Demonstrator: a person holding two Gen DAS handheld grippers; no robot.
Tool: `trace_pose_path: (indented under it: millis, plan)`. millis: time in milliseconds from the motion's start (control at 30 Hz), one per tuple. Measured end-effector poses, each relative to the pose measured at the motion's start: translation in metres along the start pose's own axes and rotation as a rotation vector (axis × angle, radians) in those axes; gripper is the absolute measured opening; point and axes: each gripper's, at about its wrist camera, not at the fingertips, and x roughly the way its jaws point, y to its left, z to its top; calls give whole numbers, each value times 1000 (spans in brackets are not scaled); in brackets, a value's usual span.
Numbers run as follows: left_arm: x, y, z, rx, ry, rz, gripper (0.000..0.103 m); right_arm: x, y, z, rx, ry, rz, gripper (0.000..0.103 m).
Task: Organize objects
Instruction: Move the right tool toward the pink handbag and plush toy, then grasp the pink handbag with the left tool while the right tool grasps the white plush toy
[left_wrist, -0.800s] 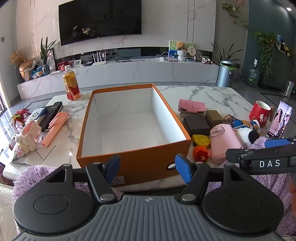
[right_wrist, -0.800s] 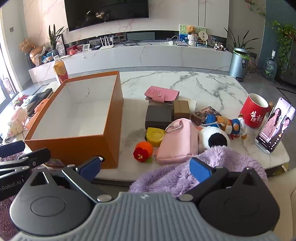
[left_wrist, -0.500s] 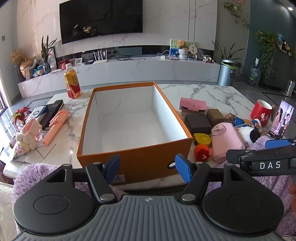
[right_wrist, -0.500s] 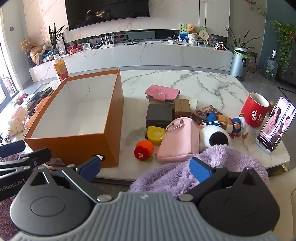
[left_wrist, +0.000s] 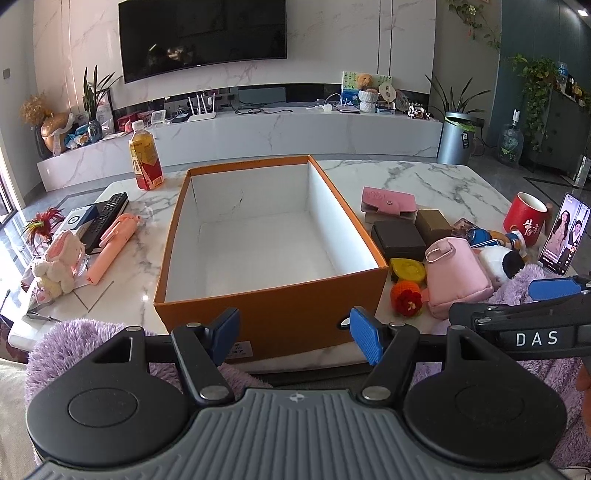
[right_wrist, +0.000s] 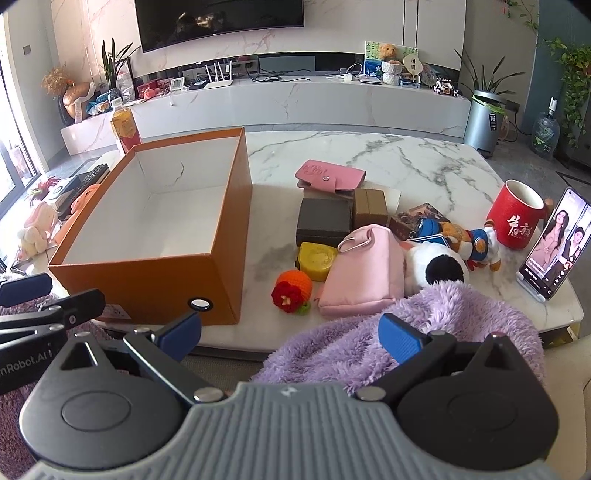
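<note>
An empty orange box (left_wrist: 273, 317) (right_wrist: 155, 291) with a white inside stands on the marble table. To its right lie a pink pouch (right_wrist: 362, 273), a pink wallet (right_wrist: 328, 177), a dark brown box (right_wrist: 323, 221), a tan box (right_wrist: 370, 208), a yellow piece (right_wrist: 317, 260), an orange crochet ball (right_wrist: 291, 290), a black-and-white plush (right_wrist: 436, 267) and a duck toy (right_wrist: 469, 240). My left gripper (left_wrist: 295, 332) is open and empty, in front of the box's near wall. My right gripper (right_wrist: 291, 332) is open and empty, at the table's near edge below the pouch.
A red mug (right_wrist: 517, 218) and a propped phone (right_wrist: 554, 247) stand at the right. Left of the box are a drink bottle (left_wrist: 145, 160), a remote (left_wrist: 105, 218), a peach stick (left_wrist: 112, 247) and a plush rabbit (left_wrist: 57, 264). Purple fuzzy fabric (right_wrist: 406, 332) covers the near edge.
Both grippers have pulled back and risen slightly, so the box and objects sit a little farther off. Nothing on the table has moved.
</note>
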Motion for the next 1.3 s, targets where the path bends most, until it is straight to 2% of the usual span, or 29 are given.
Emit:
trace_pose_path:
  millis: [567,700,800,867,1000,1100,1167,1233,1300]
  plan:
    - [2,-1,-1,4,12,-10,76,3,-2,-1,1,12,1,102]
    - [3,-3,-1,7,18,-21,72,4,-6,-3,23,15,25,102]
    - [4,-6,1,18,22,-59,65,7,-11,-3,31,15,19,101]
    - [5,-9,3,27,20,-85,65,9,-14,-2,29,15,12,96]
    - [9,-19,11,47,26,-147,55,12,-27,-1,38,23,-1,85]
    - [13,-29,19,62,28,-196,50,16,-39,2,46,24,-15,73]
    - [18,-38,25,83,33,-222,45,19,-48,5,51,19,-28,60]
    - [24,-48,31,105,40,-245,40,21,-58,8,62,14,-41,53]
    - [30,-59,36,119,48,-270,38,23,-69,12,73,10,-60,52]
